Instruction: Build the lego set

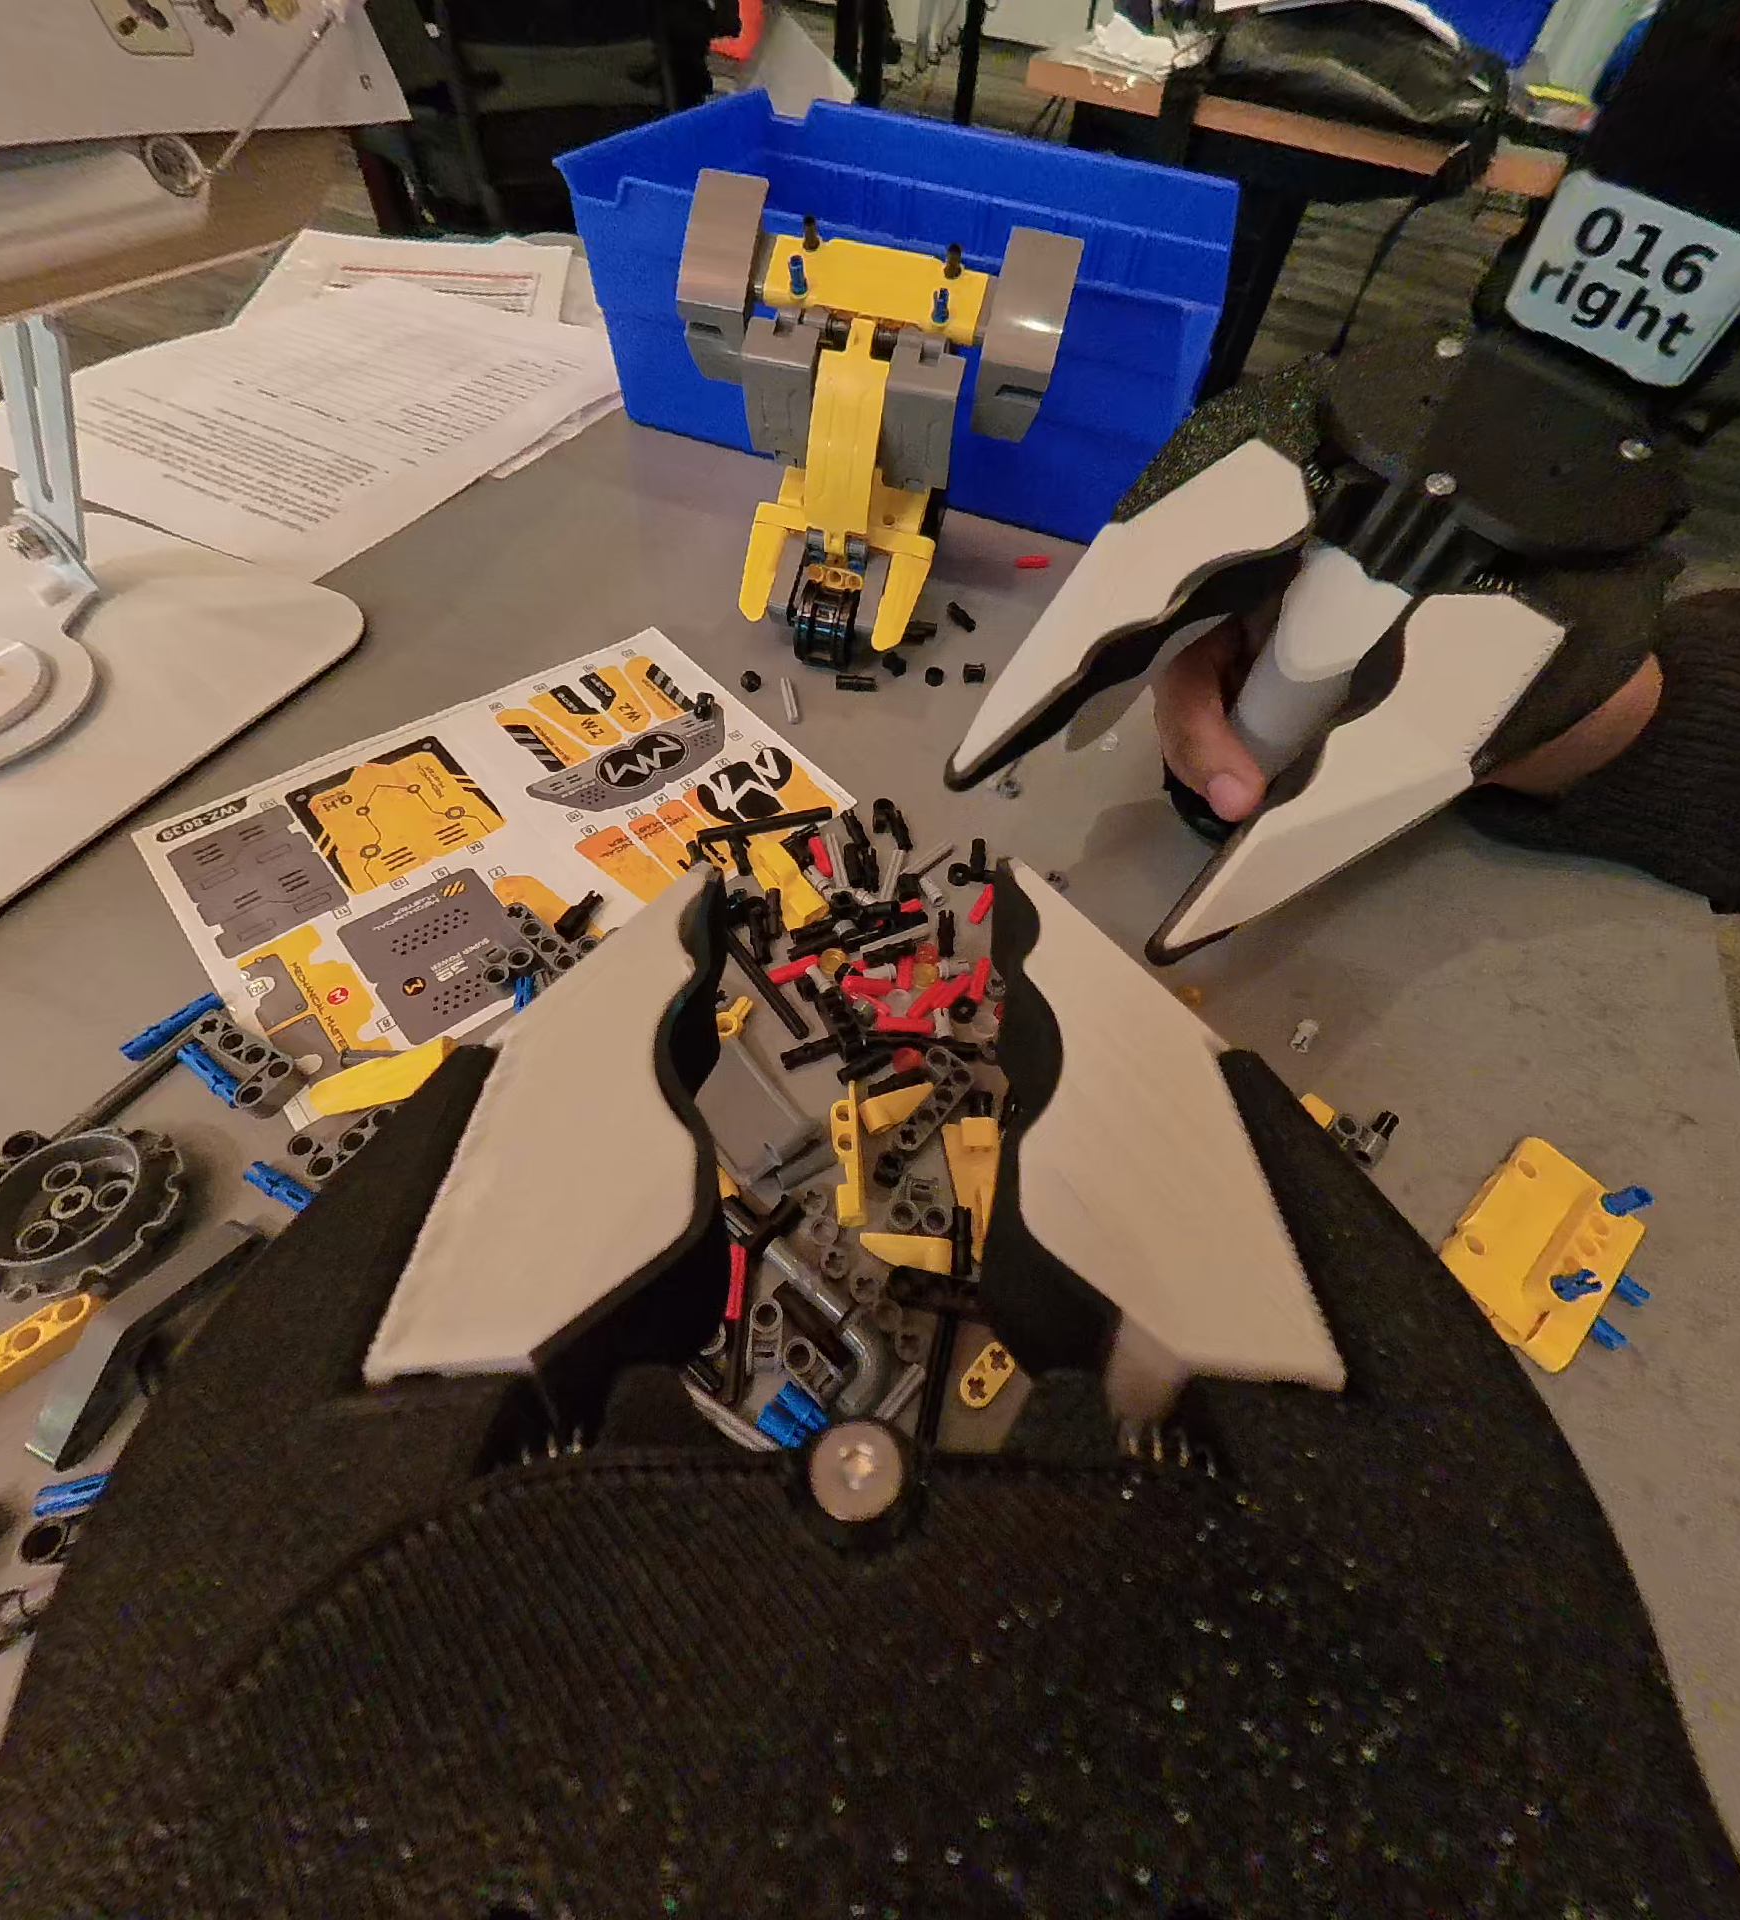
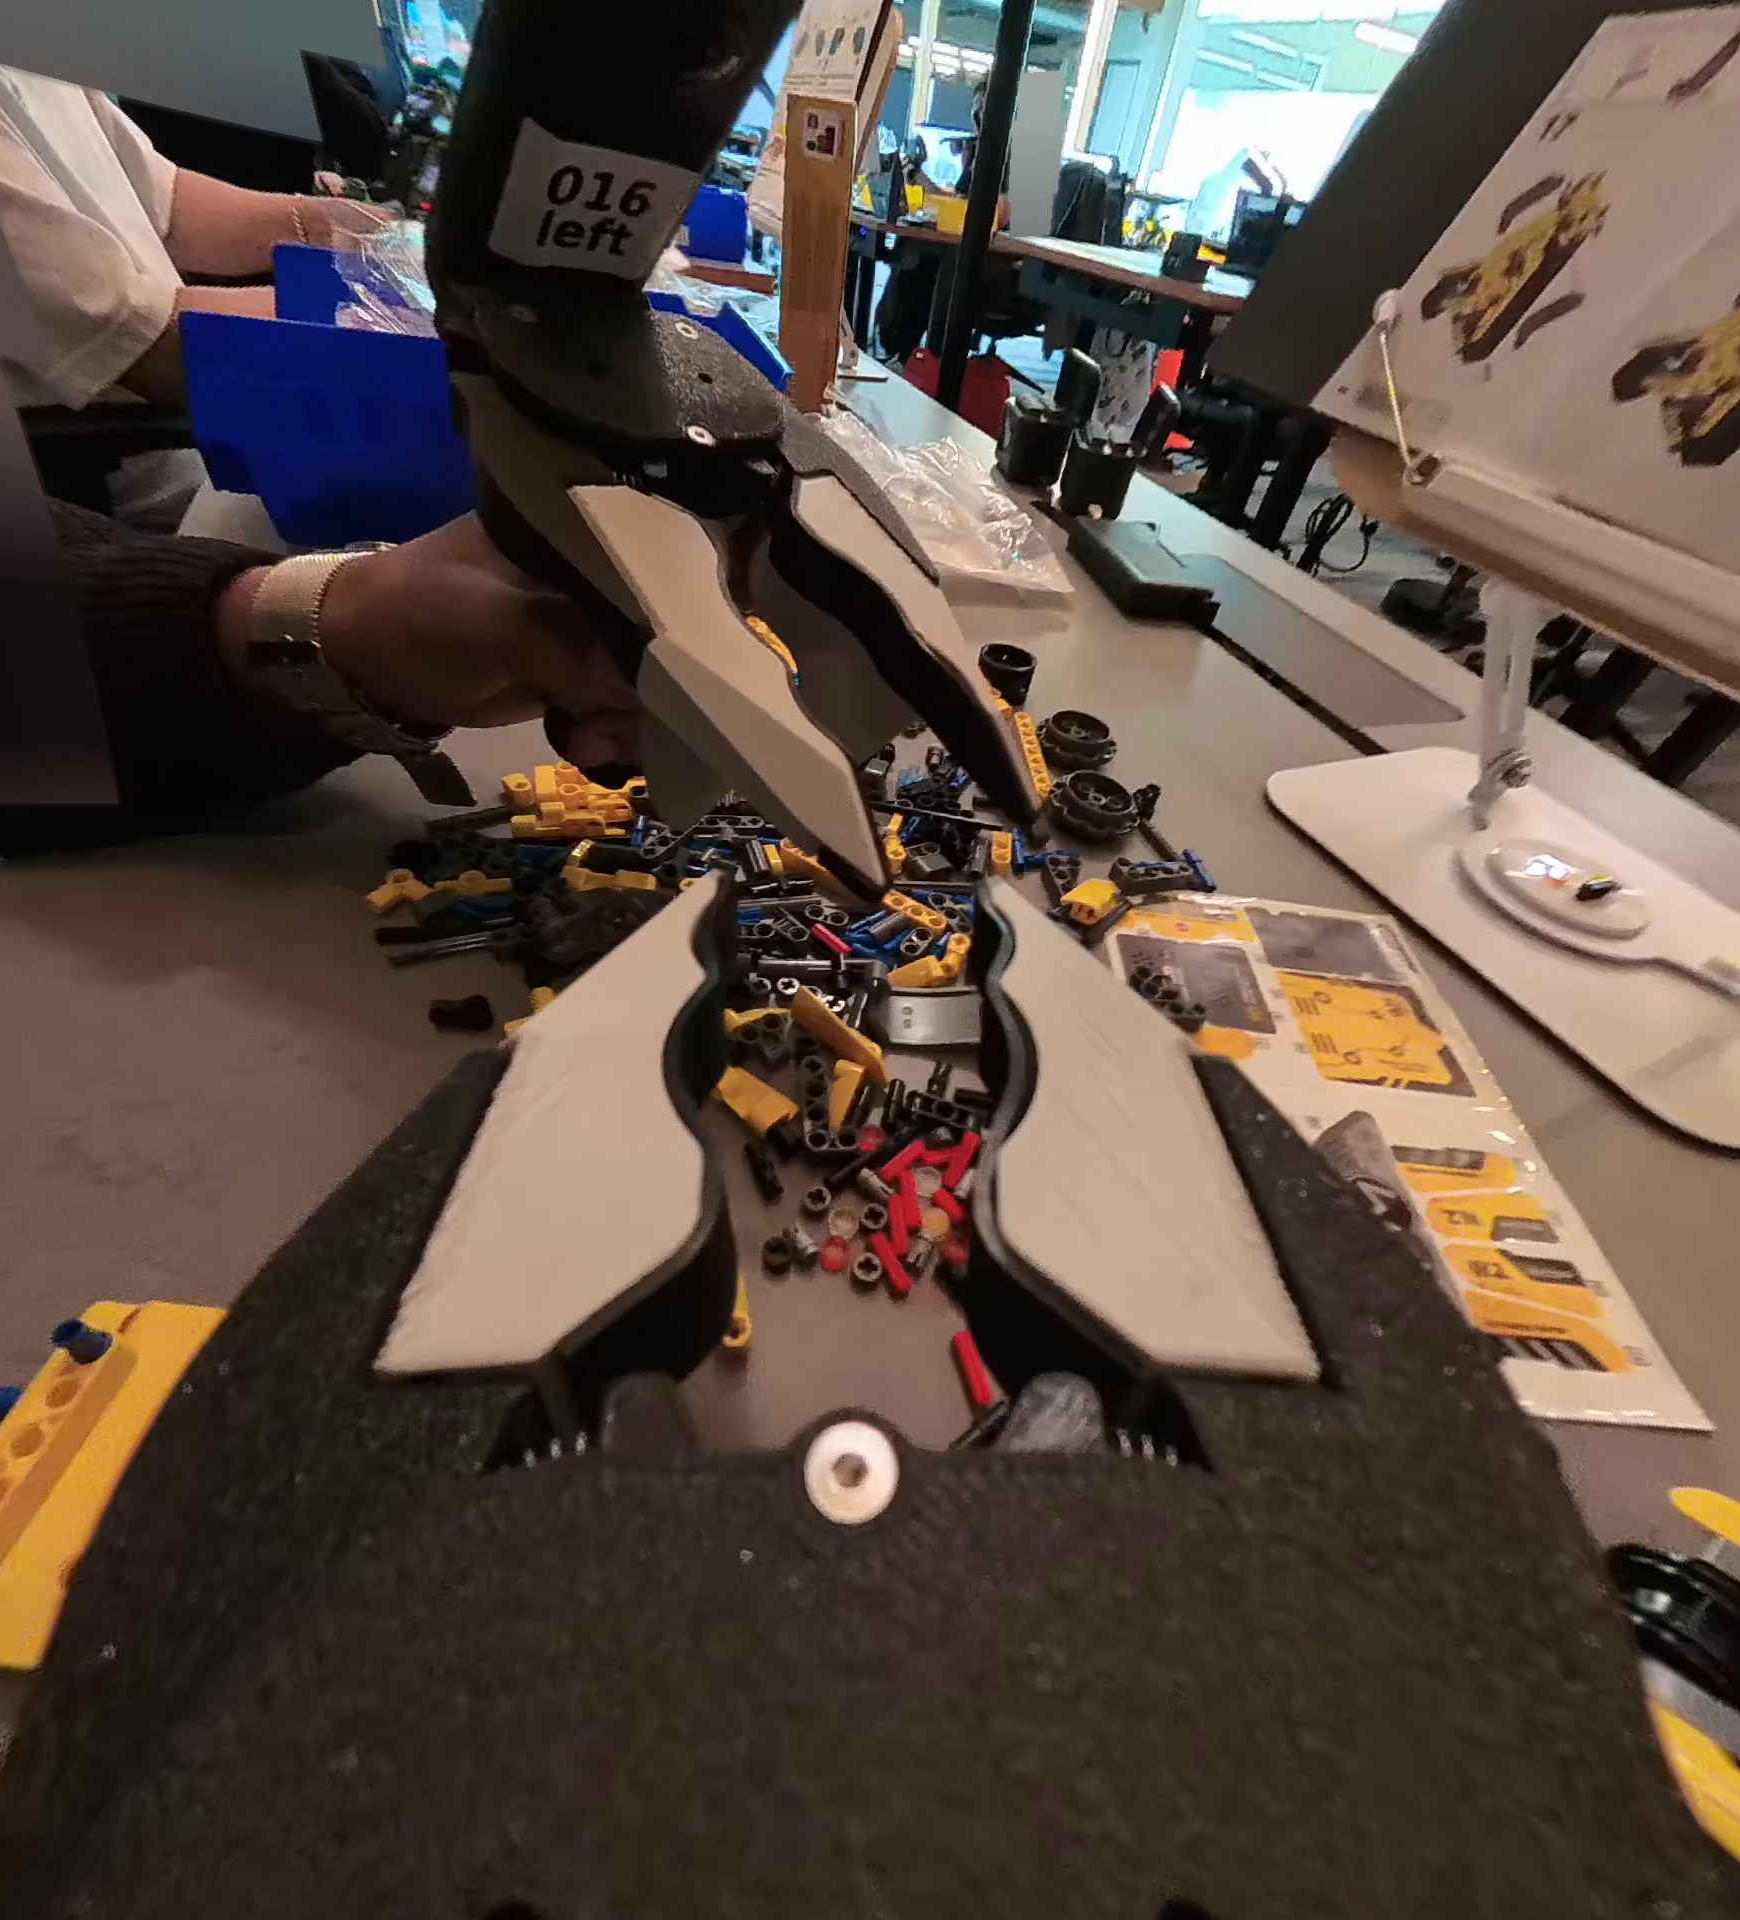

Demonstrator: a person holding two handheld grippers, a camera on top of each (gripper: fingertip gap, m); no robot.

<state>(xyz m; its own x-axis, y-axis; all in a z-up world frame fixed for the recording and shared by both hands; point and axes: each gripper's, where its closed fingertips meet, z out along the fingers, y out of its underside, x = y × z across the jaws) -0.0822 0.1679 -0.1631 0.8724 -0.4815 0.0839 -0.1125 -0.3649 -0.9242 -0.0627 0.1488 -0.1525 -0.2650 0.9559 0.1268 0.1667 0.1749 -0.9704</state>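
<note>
We see both grippers, left gripper (image 1: 855,883) and right gripper (image 2: 850,894), jaws apart, empty, over the brick pile (image 1: 876,997) mid-desk (image 1: 1468,1039). Only left view shows the yellow model (image 1: 850,436), upper centre, against the blue bin (image 1: 1084,260).

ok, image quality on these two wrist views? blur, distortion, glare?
Left wrist view: strong fisheye bend at the edges, parts pile and sticker sheet sharp, the yellow model fairly sharp, the booklet stand top left smeared. Right wrist view: same bend, booklet at right blurred, bright windows washed out, a grey patch laid over the upper left, parts between the right gripper fingers sharp.
</note>
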